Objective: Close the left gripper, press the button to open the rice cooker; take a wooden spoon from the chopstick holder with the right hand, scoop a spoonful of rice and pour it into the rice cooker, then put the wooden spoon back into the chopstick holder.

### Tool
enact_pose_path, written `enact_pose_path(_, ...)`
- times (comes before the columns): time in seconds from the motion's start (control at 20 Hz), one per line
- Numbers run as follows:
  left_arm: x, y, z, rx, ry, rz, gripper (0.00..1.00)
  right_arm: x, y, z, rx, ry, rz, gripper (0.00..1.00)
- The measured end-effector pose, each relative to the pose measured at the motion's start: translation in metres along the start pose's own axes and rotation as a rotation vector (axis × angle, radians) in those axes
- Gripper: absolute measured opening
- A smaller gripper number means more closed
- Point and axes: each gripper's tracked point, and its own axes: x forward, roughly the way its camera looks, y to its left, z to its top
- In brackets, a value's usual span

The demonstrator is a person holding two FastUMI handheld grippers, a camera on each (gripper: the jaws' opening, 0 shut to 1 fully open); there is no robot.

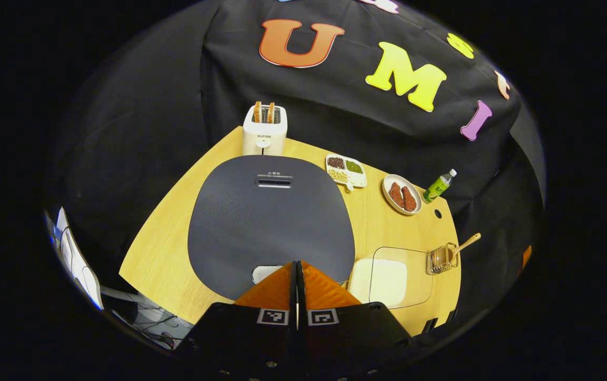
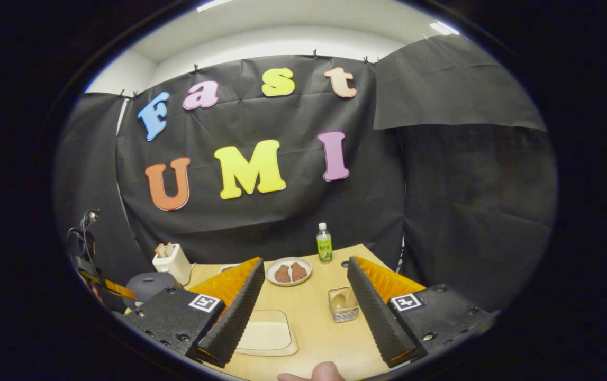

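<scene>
A: Left gripper [image 1: 297,275], jaws pressed together on nothing, hangs right above the dark grey rounded rice cooker [image 1: 271,222], its lid down, at the silver button [image 1: 263,273].

B: Rightward, a clear tray of white rice [image 1: 390,278], then the wooden spoon [image 1: 459,247] standing in the wire chopstick holder [image 1: 442,259]. Right gripper [image 2: 303,304] hovers over the pale wooden tabletop [image 2: 319,338], jaws wide apart, empty.

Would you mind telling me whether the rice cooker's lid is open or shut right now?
Shut. In the left gripper view the rice cooker shows its flat lid from above, lying closed, with the closed left gripper at its front button.
</scene>
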Motion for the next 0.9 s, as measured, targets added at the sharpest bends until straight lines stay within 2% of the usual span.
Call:
enact_pose_path(0.2, 0.013, 0.011, -0.015, 0.001, 0.036, 0.011, 0.0, -0.001, 0.0, -0.006, 0.01, 0.014, -0.014, 1.0)
enact_pose_path(0.4, 0.011, 0.012, -0.017, -0.028, 0.027, -0.021, 0.0, -0.004, 0.003, -0.014, -0.004, 0.033, -0.023, 1.0)
enact_pose_path(0.65, 0.015, 0.013, -0.023, -0.027, 0.117, -0.049, 0.0, -0.008, 0.008, -0.016, -0.007, 0.039, -0.02, 1.0)
enact_pose_path(0.9, 0.013, 0.013, -0.021, -0.064, 0.105, -0.069, 0.0, -0.015, 0.009, -0.012, -0.009, 0.019, -0.014, 0.99)
